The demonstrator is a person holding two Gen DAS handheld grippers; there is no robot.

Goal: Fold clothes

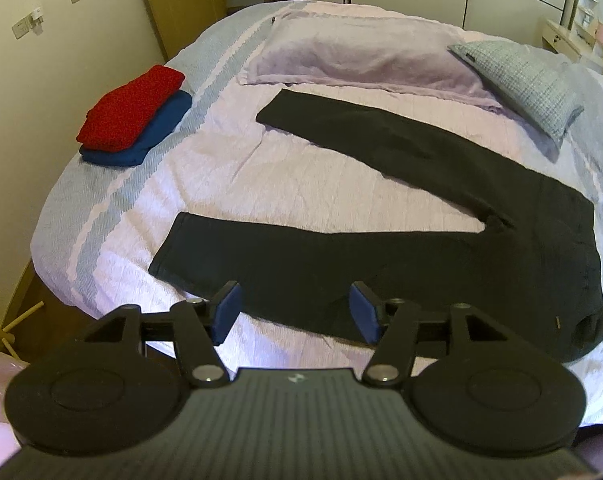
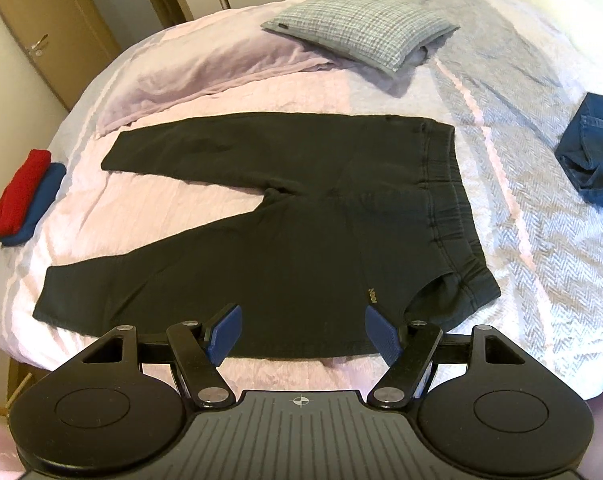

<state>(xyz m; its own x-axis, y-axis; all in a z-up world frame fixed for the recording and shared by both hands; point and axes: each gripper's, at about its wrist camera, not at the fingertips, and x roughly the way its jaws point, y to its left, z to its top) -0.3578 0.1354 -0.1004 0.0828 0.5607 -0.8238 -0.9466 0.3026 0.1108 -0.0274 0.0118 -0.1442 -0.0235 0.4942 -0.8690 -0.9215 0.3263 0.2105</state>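
- Both grippers hover over the near bed edge with fingers spread apart, gripping nothing — left gripper (image 1: 294, 312) above the near trouser leg, right gripper (image 2: 302, 332) by the hip.
- One pair of black trousers (image 2: 301, 236) lies flat on the bed (image 2: 521, 240), legs splayed, waistband to the right, hems to the left.
- Judgement: each arm takes its own end — right waistband, left hem.
- Counted: two folded garments, red sweater (image 1: 131, 108) atop blue one (image 1: 157, 136); one unfolded jeans (image 2: 593, 152); two pillows.

Two matte black hand-held grippers, left (image 1: 295, 312) and right (image 2: 303, 334): blue textured finger pads (image 2: 223, 334), silver pivot screws, round black discs, ribbed grey housings bearing small white emblems.
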